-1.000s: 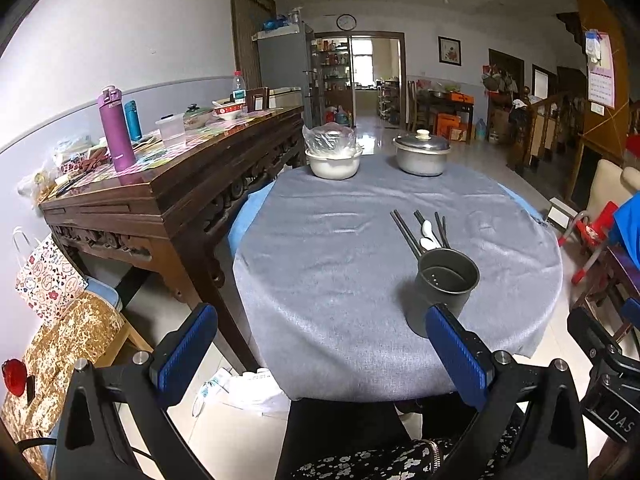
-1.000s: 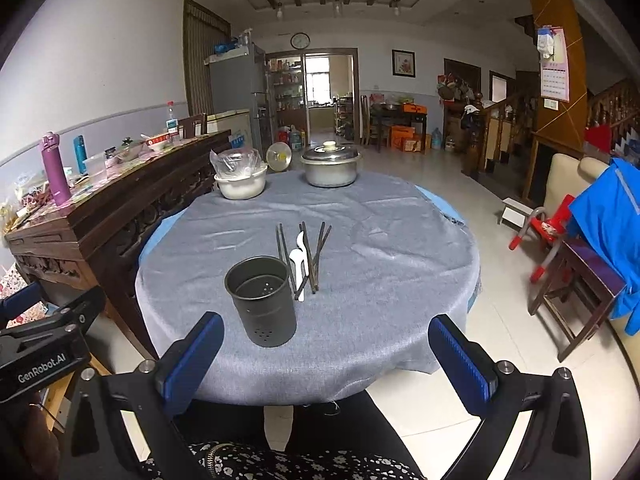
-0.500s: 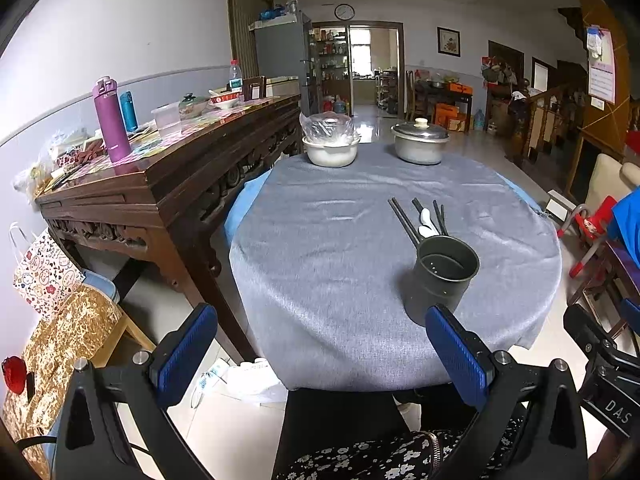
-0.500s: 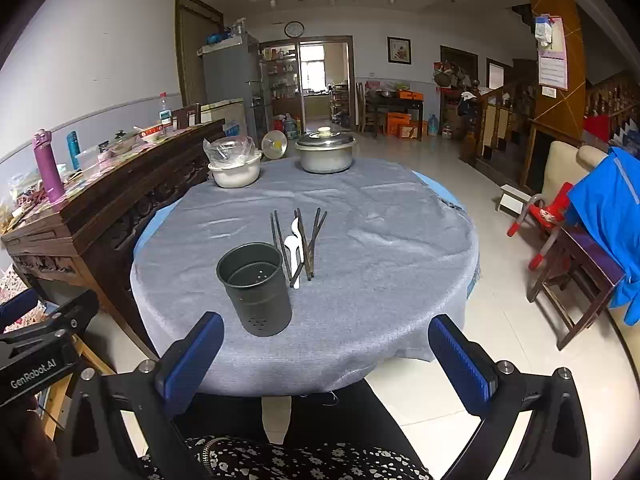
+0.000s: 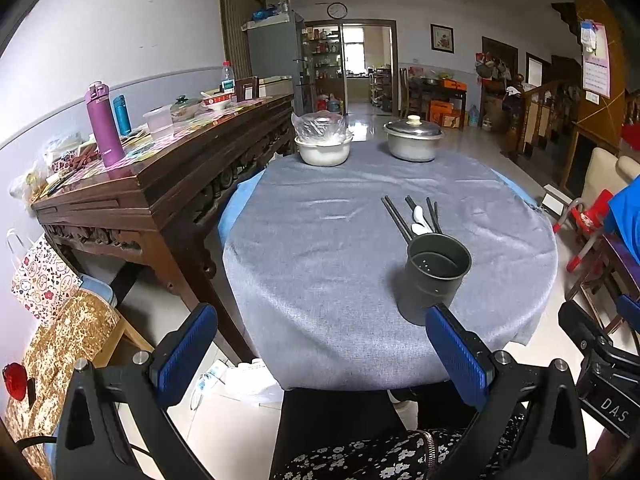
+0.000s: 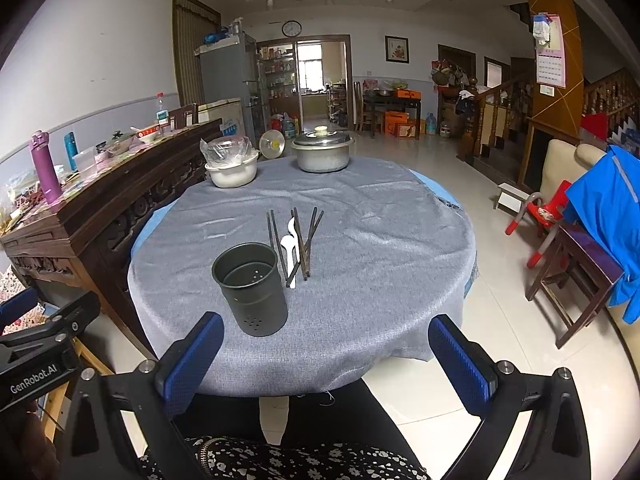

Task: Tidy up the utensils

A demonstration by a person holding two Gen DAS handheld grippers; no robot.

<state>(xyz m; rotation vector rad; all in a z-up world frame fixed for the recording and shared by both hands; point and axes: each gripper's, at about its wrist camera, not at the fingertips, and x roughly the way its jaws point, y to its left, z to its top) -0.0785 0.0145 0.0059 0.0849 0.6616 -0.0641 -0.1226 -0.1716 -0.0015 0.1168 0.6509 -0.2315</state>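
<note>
both claws gape wide and empty, held back off the near edge of the table [image 6: 400, 280]; the chopsticks [image 6: 308, 236] and white spoons [image 6: 289, 246] lie in a loose bundle near the table's middle, long axes running away from the near edge, just beyond the dark holder [image 6: 252, 288]; the right claw [image 6: 326, 354] looks nearer than the left claw [image 5: 320, 344]; the chopsticks are thin and dark, the holder upright and empty

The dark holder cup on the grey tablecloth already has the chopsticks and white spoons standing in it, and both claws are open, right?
Not quite. The dark holder cup is empty; the right wrist view shows its bare perforated bottom. The chopsticks and white spoons lie flat on the grey tablecloth just behind it. Both the left claw and right claw are open.
</note>
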